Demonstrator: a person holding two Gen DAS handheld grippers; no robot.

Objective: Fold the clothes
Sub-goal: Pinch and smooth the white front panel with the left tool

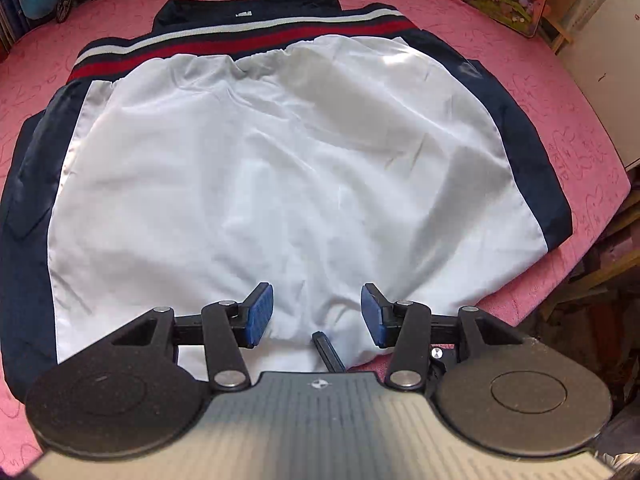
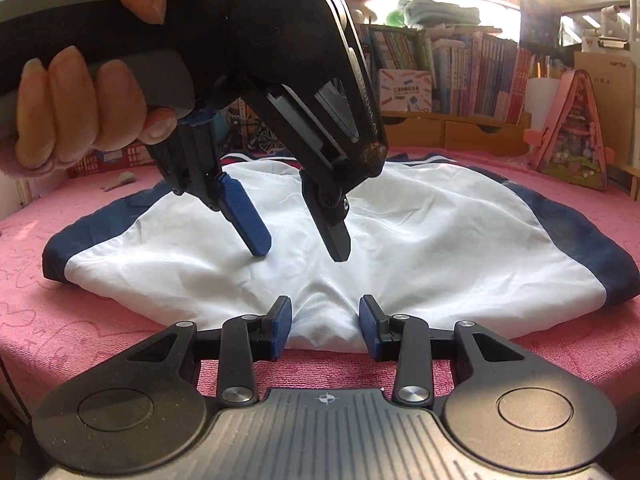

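White jacket with navy side panels and red-white ribbed band (image 1: 280,152): lies flat, spread on pink towel-covered bench (image 1: 520,72). Long axis runs left-right across right wrist view; ribbed band at far edge, near hem toward tongs. Right tongs (image 2: 324,328) at near hem centre, jaws wide, fabric bulge between pads, not clamped. Left tongs (image 2: 300,246) above cloth centre, wide, empty. Right nearer hem.
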